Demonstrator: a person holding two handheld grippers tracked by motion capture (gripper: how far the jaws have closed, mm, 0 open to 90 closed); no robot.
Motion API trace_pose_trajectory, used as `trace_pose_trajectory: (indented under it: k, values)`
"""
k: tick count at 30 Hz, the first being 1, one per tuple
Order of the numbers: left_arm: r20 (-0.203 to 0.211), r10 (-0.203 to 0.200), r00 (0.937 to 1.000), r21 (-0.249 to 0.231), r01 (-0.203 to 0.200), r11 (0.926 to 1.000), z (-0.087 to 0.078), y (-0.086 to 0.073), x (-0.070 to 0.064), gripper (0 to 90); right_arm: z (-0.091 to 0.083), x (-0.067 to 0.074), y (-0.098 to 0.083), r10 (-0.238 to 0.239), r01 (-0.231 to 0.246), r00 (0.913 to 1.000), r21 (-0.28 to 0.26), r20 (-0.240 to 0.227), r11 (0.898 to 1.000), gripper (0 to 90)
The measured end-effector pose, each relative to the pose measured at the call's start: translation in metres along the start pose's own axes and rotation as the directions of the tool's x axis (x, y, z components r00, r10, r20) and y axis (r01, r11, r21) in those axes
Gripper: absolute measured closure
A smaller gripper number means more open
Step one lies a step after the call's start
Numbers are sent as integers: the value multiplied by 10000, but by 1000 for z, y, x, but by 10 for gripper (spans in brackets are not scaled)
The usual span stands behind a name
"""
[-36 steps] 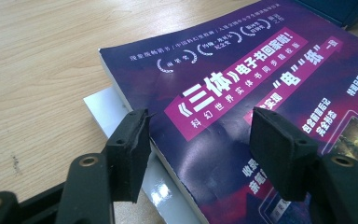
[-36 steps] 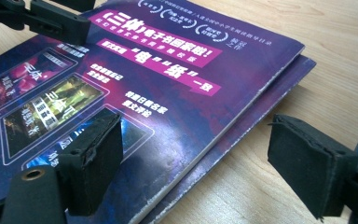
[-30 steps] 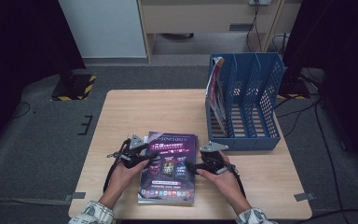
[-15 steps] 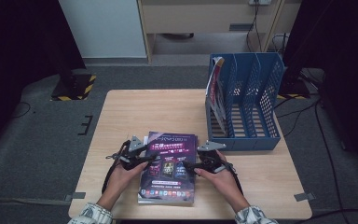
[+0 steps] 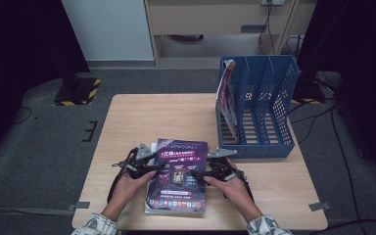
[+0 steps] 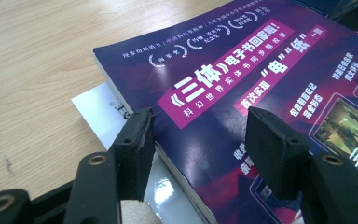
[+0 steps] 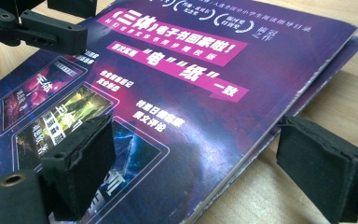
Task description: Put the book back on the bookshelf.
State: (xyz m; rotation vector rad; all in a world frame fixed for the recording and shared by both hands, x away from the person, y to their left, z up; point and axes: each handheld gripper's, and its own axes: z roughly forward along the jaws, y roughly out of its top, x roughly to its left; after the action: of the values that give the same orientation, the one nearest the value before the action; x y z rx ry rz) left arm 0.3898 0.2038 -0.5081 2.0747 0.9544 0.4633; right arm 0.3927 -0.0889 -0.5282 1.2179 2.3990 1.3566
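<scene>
Both claws stand wide, gripping nothing: the left claw (image 5: 159, 166) straddles the magazine's (image 5: 178, 176) left edge, the right claw (image 5: 200, 174), just opening, its right edge, spine running away from them on the worktop (image 5: 176, 117).

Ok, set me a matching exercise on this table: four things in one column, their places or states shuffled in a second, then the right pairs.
Things:
1. purple magazine
2. blue file rack
3. left tool
4. right tool

Places or states:
A. stands upright at the table's far right, with one magazine in its leftmost slot
B. lies flat on the table near the person
C. jaws open astride the magazine's right edge
D. jaws open astride the magazine's left edge, above a white sheet

Pairs: 1-B, 2-A, 3-D, 4-C
</scene>
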Motion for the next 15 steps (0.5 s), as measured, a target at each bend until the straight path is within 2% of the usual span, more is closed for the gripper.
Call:
trace_pose_trajectory:
  k: [6, 12, 15]
  values:
    - [39, 46, 10000, 6, -46, 10000, 0, 0, -1, 424, 2, -4, -1, 369, -367, 9991, 110, -204, 9993, 90]
    - [116, 75, 9999, -18, -74, 10000, 0, 0, -1, 424, 1, 0, -1, 311, -309, 9995, 198, -66, 9993, 92]
    - [221, 123, 9997, -21, -123, 9999, 0, -1, 1, 424, 0, 2, 1, 130, -131, 9999, 285, 53, 9995, 96]
